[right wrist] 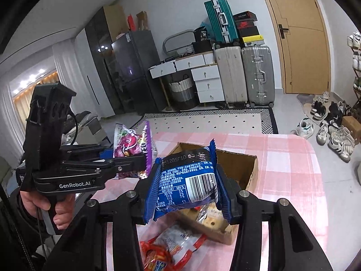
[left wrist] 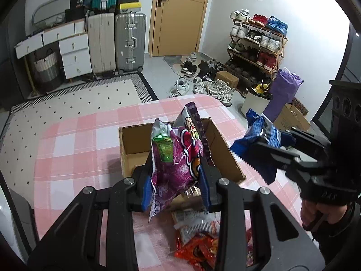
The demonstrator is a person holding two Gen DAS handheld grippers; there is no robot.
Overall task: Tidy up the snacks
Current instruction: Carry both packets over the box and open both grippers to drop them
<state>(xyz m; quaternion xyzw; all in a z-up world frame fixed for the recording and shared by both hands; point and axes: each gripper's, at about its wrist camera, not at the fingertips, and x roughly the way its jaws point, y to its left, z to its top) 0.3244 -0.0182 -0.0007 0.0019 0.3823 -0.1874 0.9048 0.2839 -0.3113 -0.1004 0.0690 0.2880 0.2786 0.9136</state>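
Note:
My left gripper (left wrist: 174, 180) is shut on a purple snack bag (left wrist: 178, 158), held upright above the near edge of an open cardboard box (left wrist: 135, 142). The same purple snack bag (right wrist: 133, 144) and the left gripper (right wrist: 140, 160) show at the left of the right wrist view. My right gripper (right wrist: 187, 187) is shut on a blue snack packet (right wrist: 189, 183) with a barcode, in the air over the box (right wrist: 246, 169). In the left wrist view that blue packet (left wrist: 255, 140) hangs right of the box in the right gripper (left wrist: 268, 146). Red and white snack packs (left wrist: 196, 237) lie below on the table.
The table has a pink checked cloth (left wrist: 90, 135). A person's hand (right wrist: 45, 205) grips the left tool's handle. Red snack packs (right wrist: 167, 250) lie near the front edge. Beyond the table are a patterned rug (left wrist: 79, 99), suitcases (left wrist: 129, 43), a shoe rack (left wrist: 257, 45) and loose shoes.

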